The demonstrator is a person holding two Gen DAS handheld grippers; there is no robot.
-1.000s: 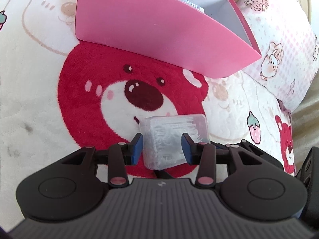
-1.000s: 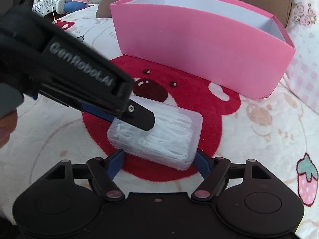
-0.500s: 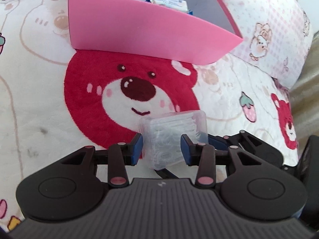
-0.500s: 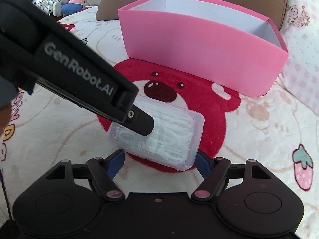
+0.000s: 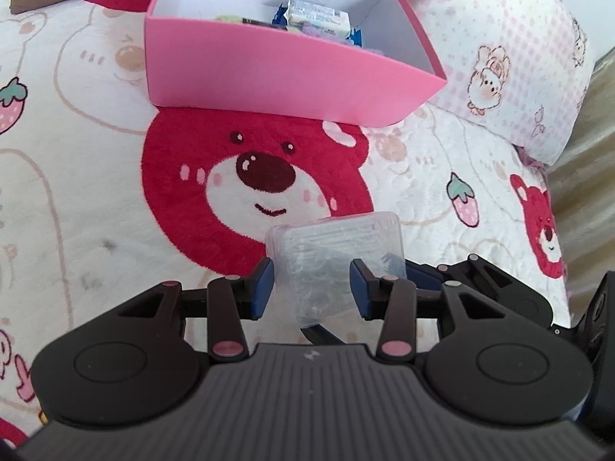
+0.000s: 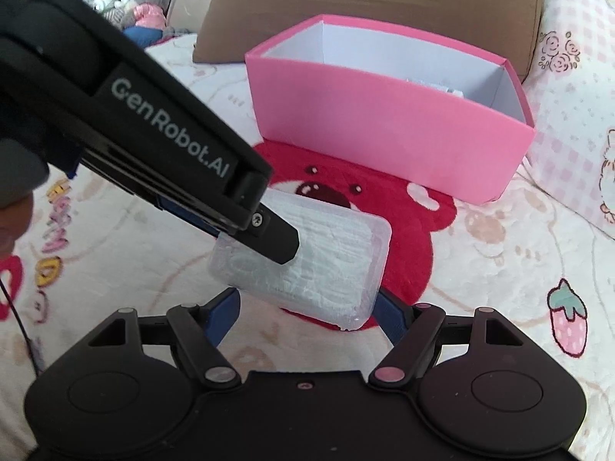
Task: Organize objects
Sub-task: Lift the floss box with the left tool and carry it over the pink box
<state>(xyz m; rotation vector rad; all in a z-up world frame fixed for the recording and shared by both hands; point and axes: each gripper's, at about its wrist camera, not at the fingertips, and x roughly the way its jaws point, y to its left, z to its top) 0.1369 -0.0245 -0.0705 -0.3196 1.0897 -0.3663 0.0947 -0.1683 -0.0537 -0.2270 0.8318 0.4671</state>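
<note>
A clear plastic box of white floss picks [image 5: 338, 257] is held in the air above the bear blanket. My left gripper [image 5: 311, 288] is shut on its near end. My right gripper [image 6: 305, 307] is shut on it from the other side; the clear box [image 6: 307, 265] sits between its blue pads. The left gripper's black finger crosses the right wrist view [image 6: 269, 230] and rests on the box. The pink box [image 5: 284, 65] stands beyond, open at the top, with wrapped packets [image 5: 319, 19] inside. It also shows in the right wrist view [image 6: 384, 130].
A plush blanket with a red bear face [image 5: 253, 184] covers the bed. A pink checked pillow [image 5: 519, 57] lies right of the pink box. A brown cushion [image 6: 365, 11] stands behind the box. Plush toys [image 6: 142, 7] sit far back left.
Both grippers have lifted the clear box up and away from the blanket. The pink box now looks lower and farther, and its inside shows.
</note>
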